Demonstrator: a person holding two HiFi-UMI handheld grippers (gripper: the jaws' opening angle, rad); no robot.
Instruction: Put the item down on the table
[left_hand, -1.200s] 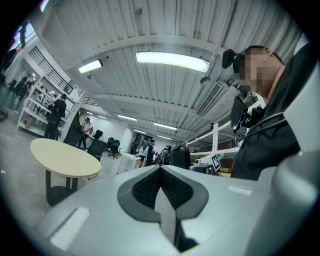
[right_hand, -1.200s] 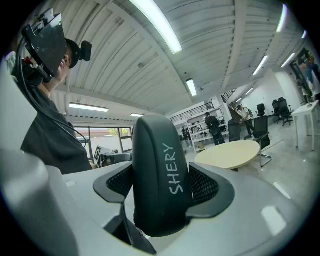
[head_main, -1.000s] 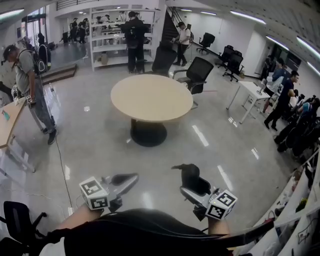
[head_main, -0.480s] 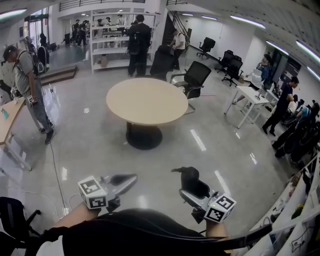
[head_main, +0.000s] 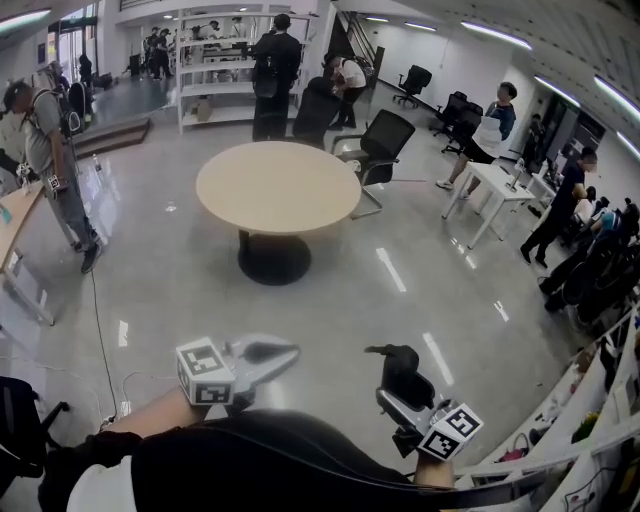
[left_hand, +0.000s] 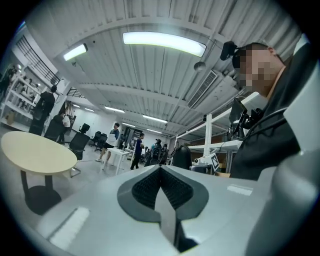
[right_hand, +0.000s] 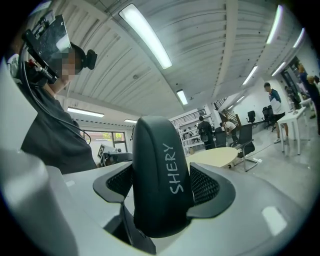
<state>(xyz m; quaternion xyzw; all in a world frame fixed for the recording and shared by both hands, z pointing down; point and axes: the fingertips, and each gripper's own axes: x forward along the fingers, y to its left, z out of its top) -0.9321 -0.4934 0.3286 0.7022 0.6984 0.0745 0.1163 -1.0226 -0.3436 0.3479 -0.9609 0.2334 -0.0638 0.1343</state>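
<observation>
Right gripper (head_main: 402, 385), lower right of head view: jaws clamped on black case (head_main: 393, 358), held above floor. Left gripper (head_main: 282, 352), lower left: jaws together, empty. Round table (head_main: 278, 187) upper centre, well apart from case.

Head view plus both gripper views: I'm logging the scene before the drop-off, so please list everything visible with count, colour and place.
round table: one, beige top, black base, mid-floor ahead
office chairs: several, black, behind the table and far right
shelving: one, white, back wall
desk: one, white, right side
people: several, mixed clothing, round the room's edges
case: one, black, between the right jaws
left gripper: one, grey, jaws together, empty
right gripper: one, grey, jaws clamped on the case
</observation>
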